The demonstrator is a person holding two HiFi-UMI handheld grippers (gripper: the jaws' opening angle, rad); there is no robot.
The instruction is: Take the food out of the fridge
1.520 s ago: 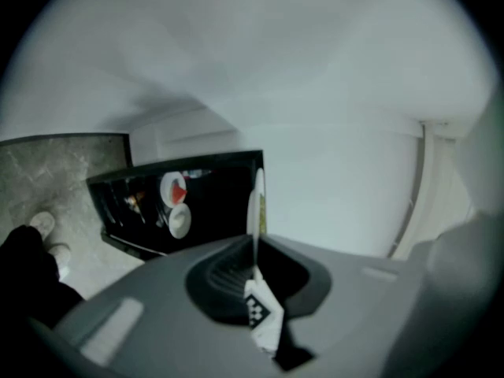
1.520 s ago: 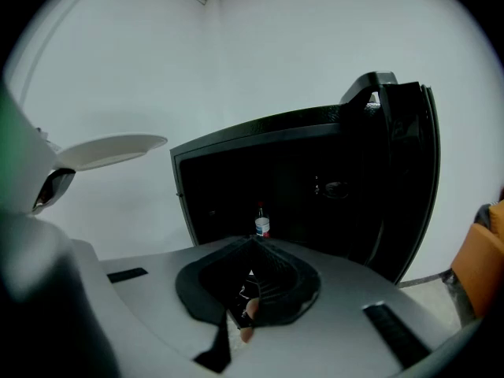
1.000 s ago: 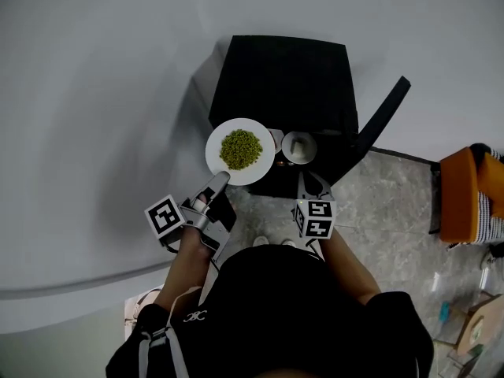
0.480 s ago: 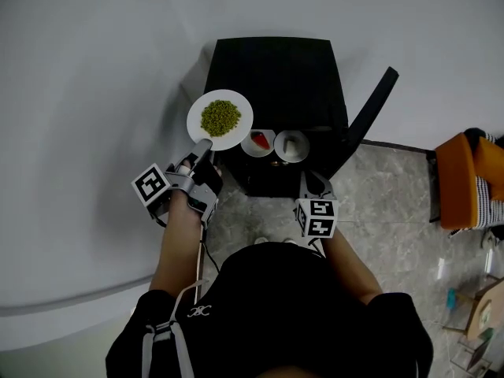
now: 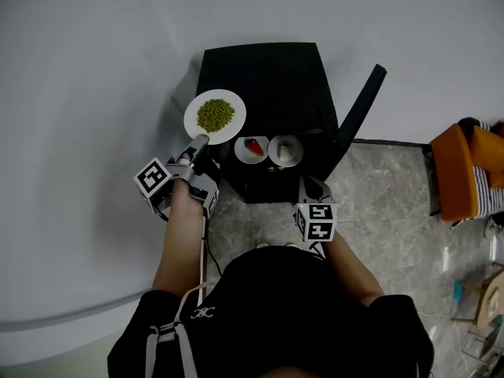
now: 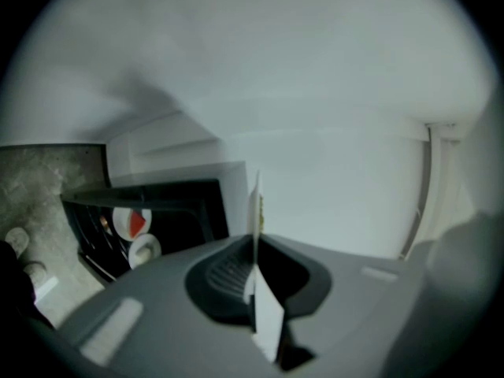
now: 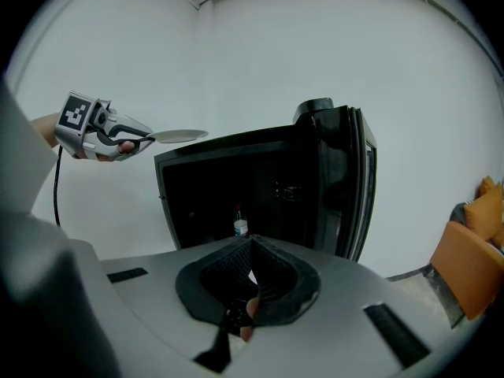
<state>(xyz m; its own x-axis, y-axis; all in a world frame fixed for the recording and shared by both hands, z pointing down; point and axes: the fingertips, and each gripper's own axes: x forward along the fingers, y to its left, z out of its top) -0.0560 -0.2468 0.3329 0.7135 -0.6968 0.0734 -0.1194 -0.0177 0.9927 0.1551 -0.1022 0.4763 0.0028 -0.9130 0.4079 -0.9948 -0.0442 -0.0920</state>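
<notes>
With my left hand-held gripper (image 5: pixel 198 144) clamped on the plate (image 5: pixel 235 121) rim, peas (image 5: pixel 214 114) above the fridge's (image 5: pixel 268 77) top left corner, I should carry it level; my right hand-held gripper (image 5: pixel 309 183) is closed, empty.

Your plate (image 5: pixel 194 121): smooth white, glazed look; green food (image 5: pixel 215 115) on it grainy, matt. Fridge (image 5: pixel 268 77): black casing, matt top. Floor (image 5: pixel 394 187): speckled grey stone, slight sheen. Your left gripper (image 5: pixel 198 142) and right gripper (image 7: pixel 250 278): matt grey plastic shells, ribbed black linings

Left claw (image 5: pixel 200 142) clamped level, right claw (image 5: pixel 309 184) shut
</notes>
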